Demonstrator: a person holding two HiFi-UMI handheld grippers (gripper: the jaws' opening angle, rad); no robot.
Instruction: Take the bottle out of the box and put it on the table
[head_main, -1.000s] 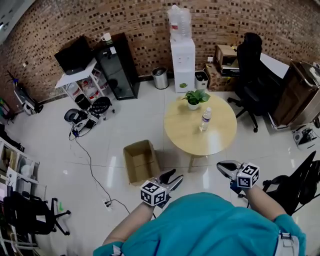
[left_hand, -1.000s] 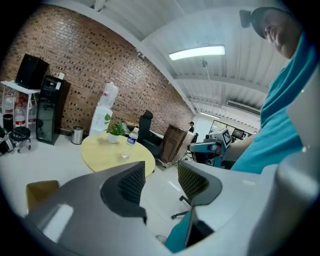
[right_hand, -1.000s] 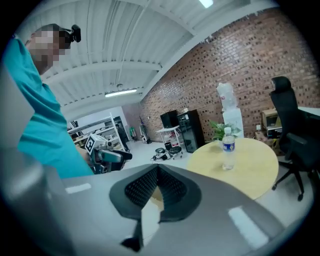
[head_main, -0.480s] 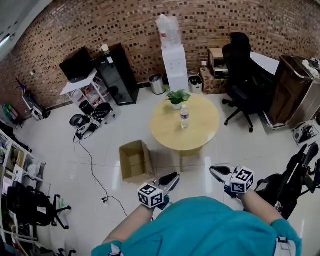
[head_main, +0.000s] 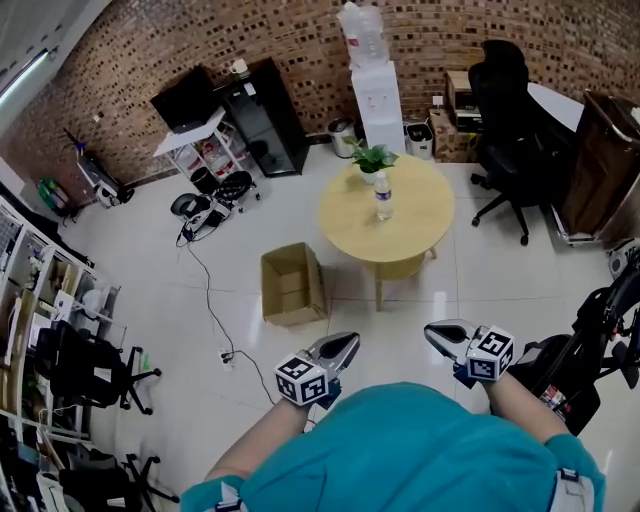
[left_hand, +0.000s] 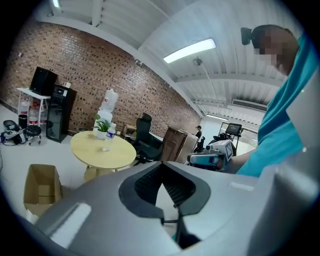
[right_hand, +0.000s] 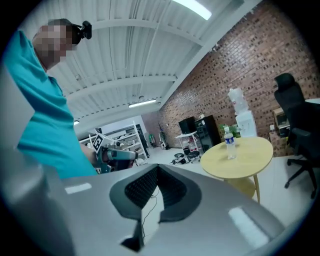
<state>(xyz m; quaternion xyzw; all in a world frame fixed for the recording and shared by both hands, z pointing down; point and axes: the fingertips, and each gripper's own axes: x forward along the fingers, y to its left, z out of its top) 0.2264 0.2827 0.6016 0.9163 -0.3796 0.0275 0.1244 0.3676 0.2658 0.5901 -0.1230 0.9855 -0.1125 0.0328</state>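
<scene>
Round wooden table (head_main: 420, 235), pale top, on a white tiled floor. Open cardboard box (head_main: 293, 285) sits on the floor off the table's near-left edge, apart from it; flaps up, top open, only its plain brown bottom showing inside. Left gripper (head_main: 345, 345) and right gripper (head_main: 438, 332) are held low in front of the person, on the near side of the table and well short of it and of the box. Each gripper view shows its jaws drawn together at the tips, with nothing between them. Potted plant (head_main: 370, 157), green leaves in a white pot, stands at the table's far edge. Bottle (head_main: 383, 196) stands upright about mid-table, just on the near side of the plant; long axis vertical, cap end up. It is clear plastic with a blue-and-white label band around the body.
</scene>
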